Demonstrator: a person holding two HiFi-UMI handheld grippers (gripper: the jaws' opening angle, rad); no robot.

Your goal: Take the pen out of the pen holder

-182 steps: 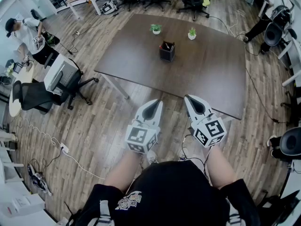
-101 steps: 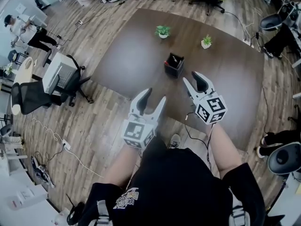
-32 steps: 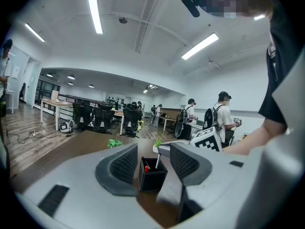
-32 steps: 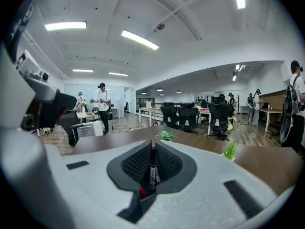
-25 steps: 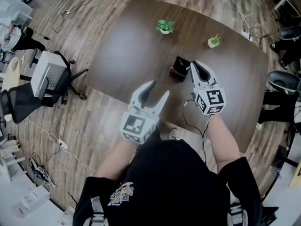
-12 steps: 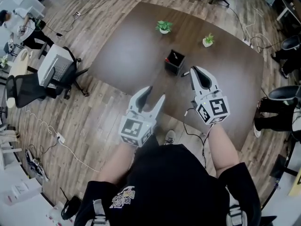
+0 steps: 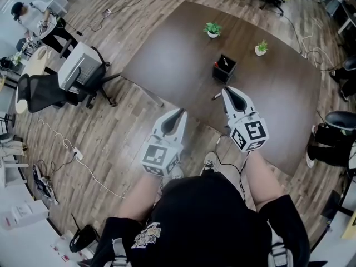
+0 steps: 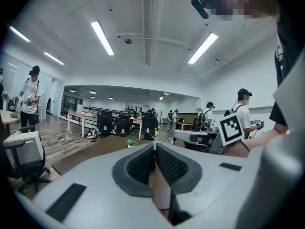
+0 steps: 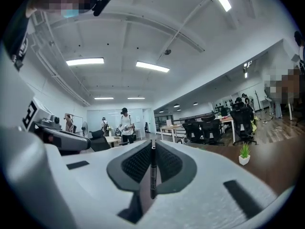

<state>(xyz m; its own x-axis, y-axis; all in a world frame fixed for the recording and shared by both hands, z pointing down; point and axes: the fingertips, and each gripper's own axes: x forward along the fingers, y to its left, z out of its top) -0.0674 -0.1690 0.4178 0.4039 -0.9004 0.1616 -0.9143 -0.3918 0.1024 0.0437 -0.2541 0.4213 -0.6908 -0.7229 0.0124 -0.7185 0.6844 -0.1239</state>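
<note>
The right gripper has its jaws narrow, pinching the dark pen, which lies along the gap between the pads. The left gripper's jaws are closing, almost together, with nothing between them. The right gripper hangs over the table just inside its near edge, and the left is at that edge. The black pen holder stands further in, near the table's middle.

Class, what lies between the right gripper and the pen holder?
Head view: only bare table separates the right gripper from the pen holder; that gripper clamps the pen.
</note>
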